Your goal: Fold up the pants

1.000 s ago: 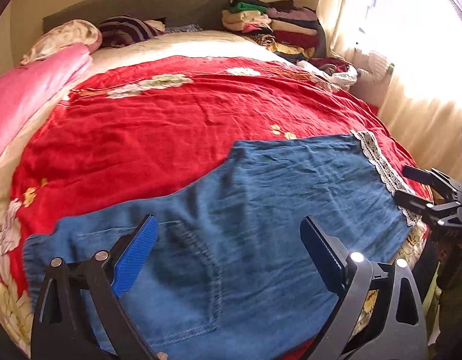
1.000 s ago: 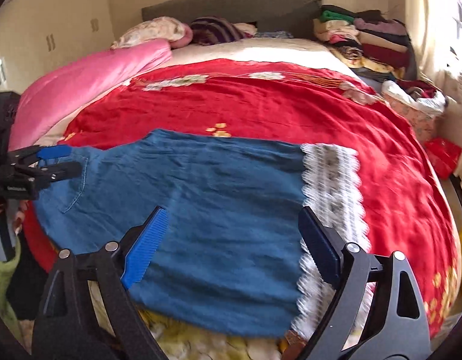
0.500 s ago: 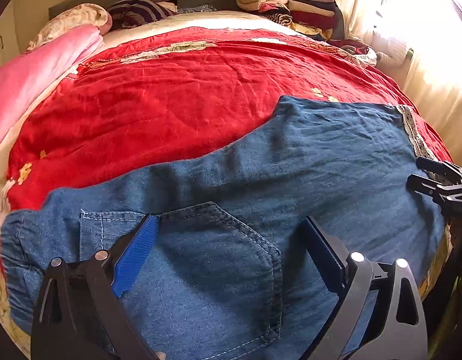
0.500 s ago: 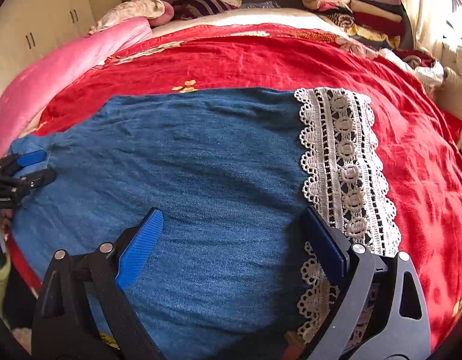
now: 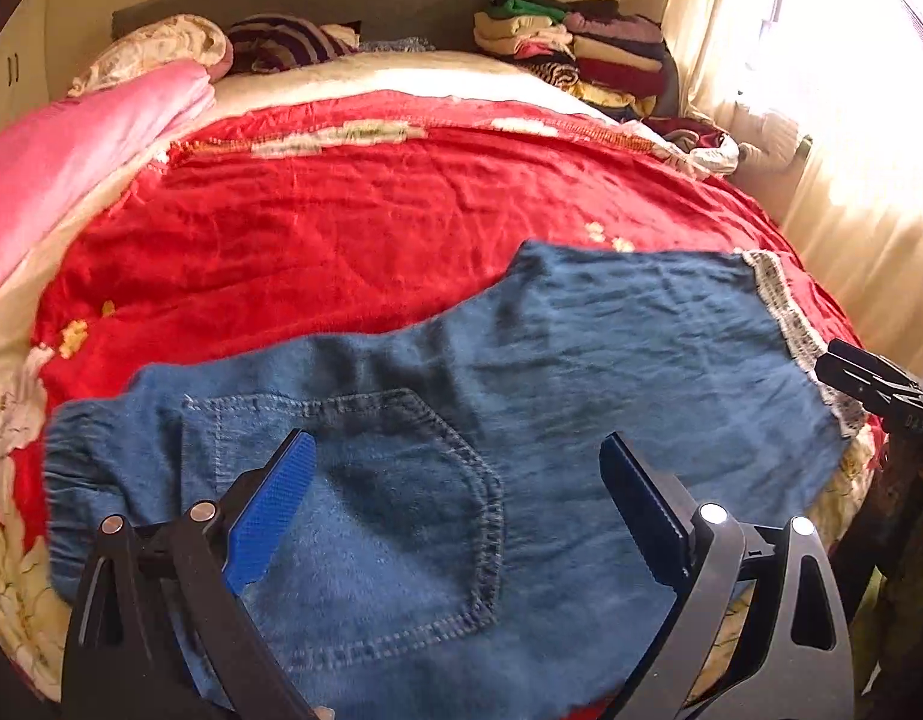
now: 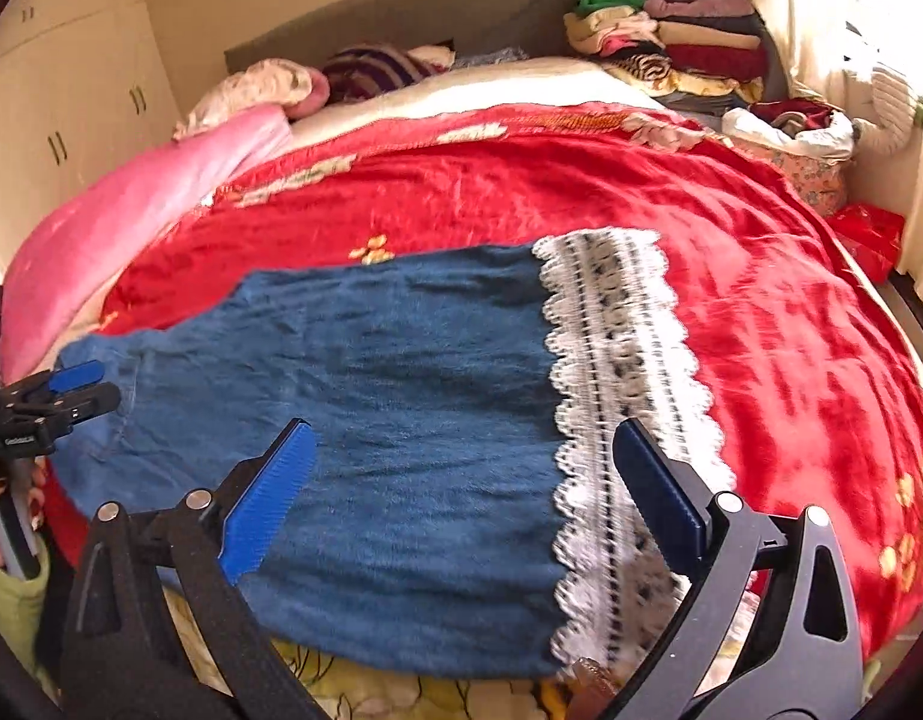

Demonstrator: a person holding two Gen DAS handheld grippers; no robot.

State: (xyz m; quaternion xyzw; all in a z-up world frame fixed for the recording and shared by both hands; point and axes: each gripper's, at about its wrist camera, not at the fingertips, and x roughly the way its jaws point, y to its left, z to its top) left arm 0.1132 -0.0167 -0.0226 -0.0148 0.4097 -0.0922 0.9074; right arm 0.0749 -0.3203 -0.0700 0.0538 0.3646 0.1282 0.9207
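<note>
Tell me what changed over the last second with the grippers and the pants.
Both grippers, the left gripper and the right gripper, dipped toward the pants half a second ago, then pulled back up. Neither took hold; both stay open. The pants still lie flat on the red bedspread, lace hem at the right.

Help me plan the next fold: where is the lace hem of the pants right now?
In the right wrist view the lace hem is at the pants' right end, on the red bedspread, just ahead of the open right gripper.
</note>
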